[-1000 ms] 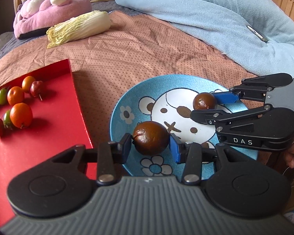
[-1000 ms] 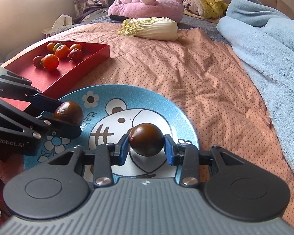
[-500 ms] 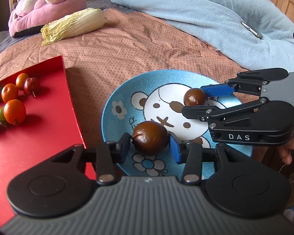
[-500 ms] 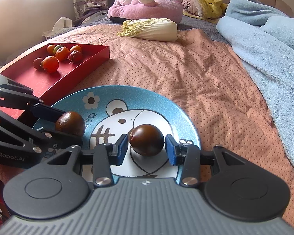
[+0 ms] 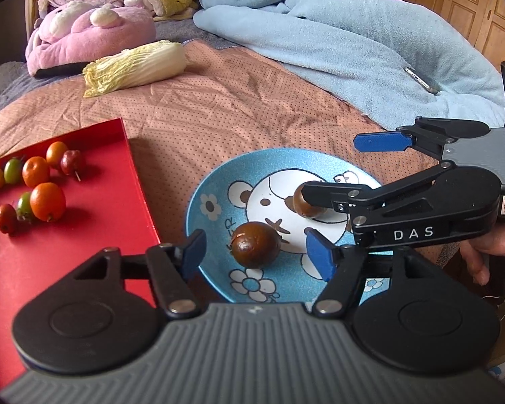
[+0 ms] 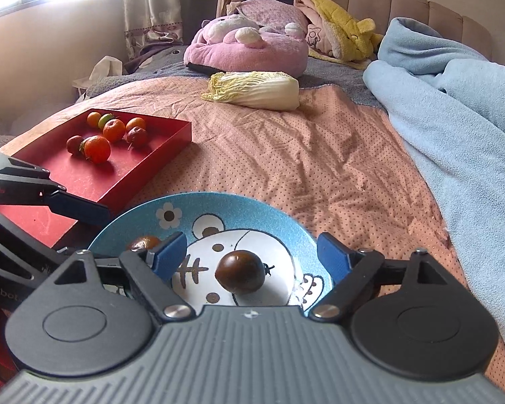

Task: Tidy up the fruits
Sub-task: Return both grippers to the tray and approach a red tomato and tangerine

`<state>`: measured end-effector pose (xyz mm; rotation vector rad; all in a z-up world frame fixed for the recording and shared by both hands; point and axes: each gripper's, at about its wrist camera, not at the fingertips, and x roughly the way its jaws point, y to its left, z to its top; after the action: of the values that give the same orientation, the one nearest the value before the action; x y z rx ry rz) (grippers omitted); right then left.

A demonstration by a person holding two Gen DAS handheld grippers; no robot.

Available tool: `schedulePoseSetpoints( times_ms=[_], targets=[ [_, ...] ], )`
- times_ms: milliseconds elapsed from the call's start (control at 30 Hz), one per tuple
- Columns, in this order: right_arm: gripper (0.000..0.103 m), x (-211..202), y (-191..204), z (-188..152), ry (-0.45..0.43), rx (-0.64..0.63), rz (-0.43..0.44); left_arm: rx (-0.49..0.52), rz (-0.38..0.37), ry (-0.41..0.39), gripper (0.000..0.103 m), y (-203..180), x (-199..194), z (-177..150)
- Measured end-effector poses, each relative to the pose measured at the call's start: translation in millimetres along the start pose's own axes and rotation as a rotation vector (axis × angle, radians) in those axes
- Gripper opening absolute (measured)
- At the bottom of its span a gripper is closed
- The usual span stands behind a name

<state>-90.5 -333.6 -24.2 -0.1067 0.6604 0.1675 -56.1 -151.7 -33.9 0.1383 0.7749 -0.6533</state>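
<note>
A blue cartoon plate (image 5: 215, 181) lies on the bed; it also shows in the right wrist view (image 6: 239, 205). Two dark brown fruits rest on it. One (image 5: 256, 243) lies between the wide-open fingers of my left gripper (image 5: 257, 252). The other (image 6: 241, 271) lies between the open fingers of my right gripper (image 6: 252, 252); in the left wrist view it (image 5: 303, 202) is partly hidden behind that gripper's finger. A red tray (image 5: 94, 208) on the left holds several small orange, red and green fruits (image 5: 47, 201).
A napa cabbage (image 5: 138, 67) lies further back on the orange dotted bedspread (image 5: 219, 111). A pink plush (image 5: 87, 33) and a blue blanket (image 5: 353, 43) with a phone (image 5: 421, 79) on it lie behind and to the right.
Both grippers have opened and let go of their dark fruits, which now rest on the plate. Both grippers have drawn back a little.
</note>
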Motion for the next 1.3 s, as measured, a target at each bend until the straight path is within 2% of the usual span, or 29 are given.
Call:
schedulePoseSetpoints(
  times_ms=[167, 333, 733, 933, 1300],
  targets=[
    [0.089, 1, 7, 11, -0.007, 0.021, 0.007, -0.017, 0.041, -0.014, 0.068, 18, -15, -1],
    [0.089, 2, 20, 22, -0.02, 0.015, 0.031, -0.054, 0.122, -0.032, 0.068, 50, -28, 3],
    [0.089, 15, 83, 47, -0.029, -0.092, 0.184, -0.124, 0.259, -0.035, 0.068, 114, -41, 2],
    [0.089, 27, 106, 58, -0.028, -0.114, 0.243, -0.191, 0.283, -0.036, 0.068, 138, -44, 2],
    [0.089, 49, 130, 69, -0.015, -0.136, 0.296, -0.224, 0.342, -0.022, 0.068, 181, -41, 7]
  ],
)
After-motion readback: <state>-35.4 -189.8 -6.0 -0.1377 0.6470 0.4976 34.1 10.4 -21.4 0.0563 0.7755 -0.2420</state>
